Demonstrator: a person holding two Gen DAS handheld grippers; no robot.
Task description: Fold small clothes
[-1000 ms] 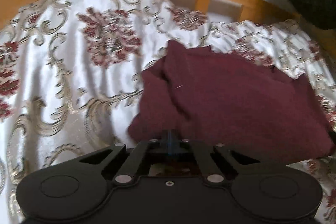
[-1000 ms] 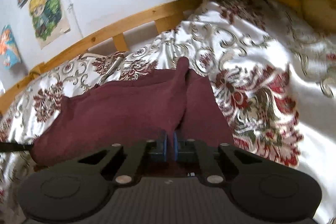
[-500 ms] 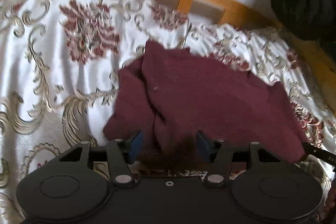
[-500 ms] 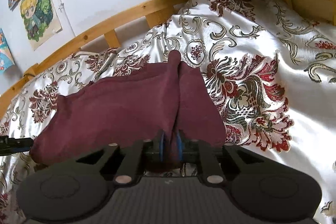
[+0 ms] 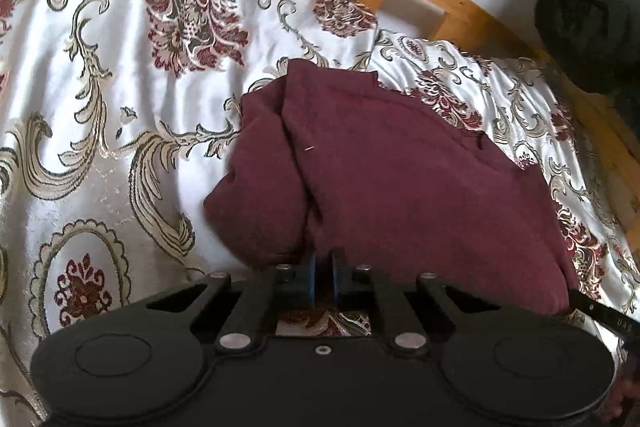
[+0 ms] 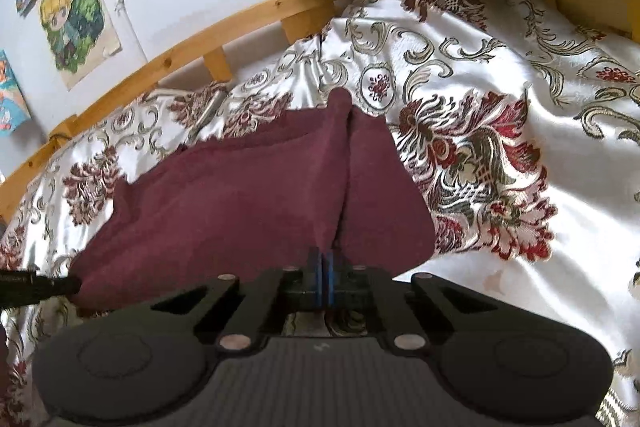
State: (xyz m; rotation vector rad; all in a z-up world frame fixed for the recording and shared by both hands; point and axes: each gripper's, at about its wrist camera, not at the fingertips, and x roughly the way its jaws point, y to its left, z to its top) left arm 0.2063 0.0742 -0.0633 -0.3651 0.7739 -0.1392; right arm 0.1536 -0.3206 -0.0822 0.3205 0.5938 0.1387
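Down on the bed: a maroon garment (image 5: pixel 400 179) spread across a white satin bedspread (image 5: pixel 100 99) patterned with burgundy flowers and gold scrolls. Bunched into ridges at both near corners, flatter through the middle.

Left gripper (image 5: pixel 323 273) low at the garment's near edge, jaws just closing in, blue pads now nearly together with a pinch of maroon cloth caught between them. From that pinch, a fold rising up and away toward the far corner, with a second flap slumped to its left onto the bedspread.

Right gripper (image 6: pixel 324 277) clamped tight on the opposite near corner, blue pads pressed together, a sharp ridge of maroon fabric (image 6: pixel 240 195) running straight up from the pads. Cloth draped to either side of that ridge, the larger part sweeping left.

At the far left edge of the right wrist view, the tip of the other gripper's black finger (image 6: pixel 36 283) touching the garment's corner. Same story mirrored in the left wrist view, a dark finger (image 5: pixel 600 311) poking in at lower right.

Behind the bed, a wooden rail (image 6: pixel 192 55) with short uprights, then a pale wall with colourful cartoon posters (image 6: pixel 76 19). A dark, fuzzy object (image 5: pixel 588 19) at upper right, too blurred to name.
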